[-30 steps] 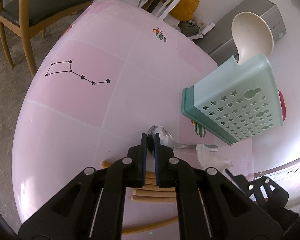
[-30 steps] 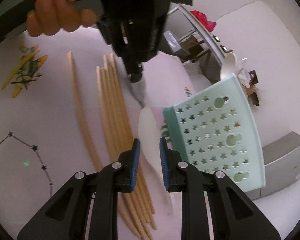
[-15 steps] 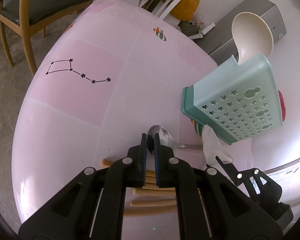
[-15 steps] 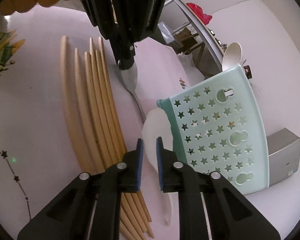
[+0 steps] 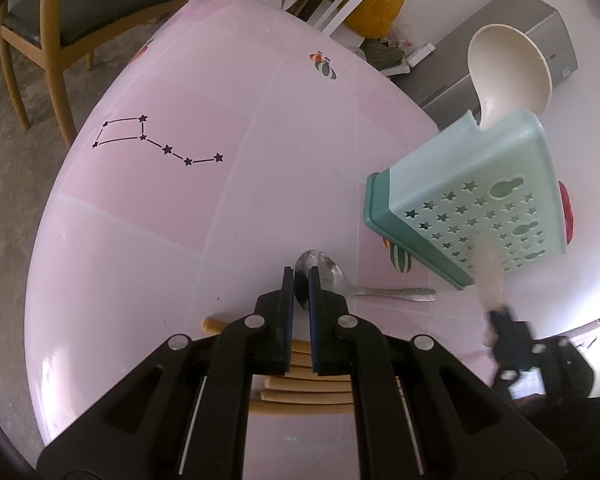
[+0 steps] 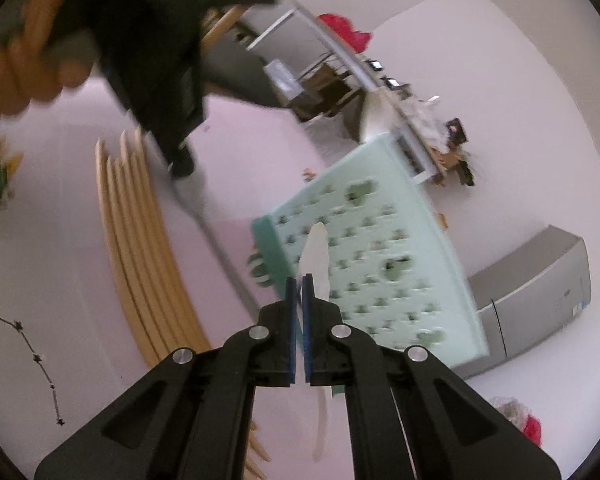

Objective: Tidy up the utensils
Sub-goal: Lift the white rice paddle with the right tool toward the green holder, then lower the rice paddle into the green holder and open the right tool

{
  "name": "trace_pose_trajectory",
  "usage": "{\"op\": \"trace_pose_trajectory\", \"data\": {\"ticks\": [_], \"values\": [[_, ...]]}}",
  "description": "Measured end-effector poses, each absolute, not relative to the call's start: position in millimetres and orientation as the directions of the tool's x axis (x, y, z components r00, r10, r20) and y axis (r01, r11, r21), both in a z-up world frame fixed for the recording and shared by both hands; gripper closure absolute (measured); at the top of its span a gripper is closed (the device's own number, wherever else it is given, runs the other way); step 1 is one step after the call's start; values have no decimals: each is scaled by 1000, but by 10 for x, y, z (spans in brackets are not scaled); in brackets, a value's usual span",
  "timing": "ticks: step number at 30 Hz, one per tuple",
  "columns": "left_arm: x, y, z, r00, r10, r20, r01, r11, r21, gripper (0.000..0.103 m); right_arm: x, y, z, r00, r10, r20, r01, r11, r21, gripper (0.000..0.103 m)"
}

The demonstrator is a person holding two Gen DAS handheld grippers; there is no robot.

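While most of the utensils lie loose on the table (image 5: 148,240), we judge the job barely begun. Only a cream ladle (image 5: 508,68) stands in the mint caddy (image 5: 472,216), its bowl sticking out of the top.

Our right gripper (image 6: 299,280) has its jaws clenched on a white plastic spoon (image 6: 318,252), which is lifted in front of the caddy's star-punched wall; the view is motion-blurred, so we cannot tell how close it is to the opening. From the left camera the same spoon shows as a pale blur against the caddy.

Our left gripper (image 5: 301,276) has its jaws nearly closed about the bowl of a metal spoon (image 5: 380,292), which lies flat on the table with its handle pointing toward the caddy; we cannot tell whether the grip is firm.

The wooden chopsticks (image 6: 140,248) lie in a row on the table, untouched. So both spoons and all the chopsticks have yet to go in.
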State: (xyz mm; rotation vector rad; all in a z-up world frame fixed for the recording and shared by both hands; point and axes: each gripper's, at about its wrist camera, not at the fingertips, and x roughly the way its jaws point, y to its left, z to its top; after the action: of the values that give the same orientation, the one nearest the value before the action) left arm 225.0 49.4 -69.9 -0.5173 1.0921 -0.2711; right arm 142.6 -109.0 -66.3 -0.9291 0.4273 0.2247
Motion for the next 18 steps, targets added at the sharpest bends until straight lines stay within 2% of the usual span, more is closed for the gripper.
{"op": "trace_pose_trajectory", "data": {"ticks": [9, 18], "values": [[2232, 431, -673, 453, -414, -789, -59, 870, -490, 97, 1182, -1417, 260, 931, 112, -348, -297, 788, -540, 101], [2046, 367, -363, 561, -372, -740, 16, 898, -439, 101, 1351, -2212, 1167, 945, 252, -207, -288, 943, -168, 101]]}}
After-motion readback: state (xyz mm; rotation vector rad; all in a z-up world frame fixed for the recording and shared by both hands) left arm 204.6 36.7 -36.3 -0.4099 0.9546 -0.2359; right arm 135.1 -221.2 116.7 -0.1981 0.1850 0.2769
